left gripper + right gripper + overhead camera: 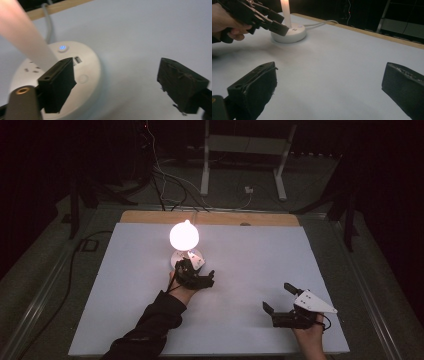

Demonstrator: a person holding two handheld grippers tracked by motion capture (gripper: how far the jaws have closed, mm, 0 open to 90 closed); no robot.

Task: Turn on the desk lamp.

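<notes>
A lit lamp stands at the middle back of the white board, with a glowing globe on a stem over a round white base. My left gripper is open right in front of that base, one jaw over its near rim. In the left gripper view the base shows a blue-lit button, a USB port and the bright stem. My right gripper rests open at the front right, nothing between its jaws. The right gripper view shows the left gripper beside the base.
A grey cable runs from the base to the table's wooden back edge. Beyond the table are a white stand and loose wires on a dark floor. Bare white board lies between the two grippers.
</notes>
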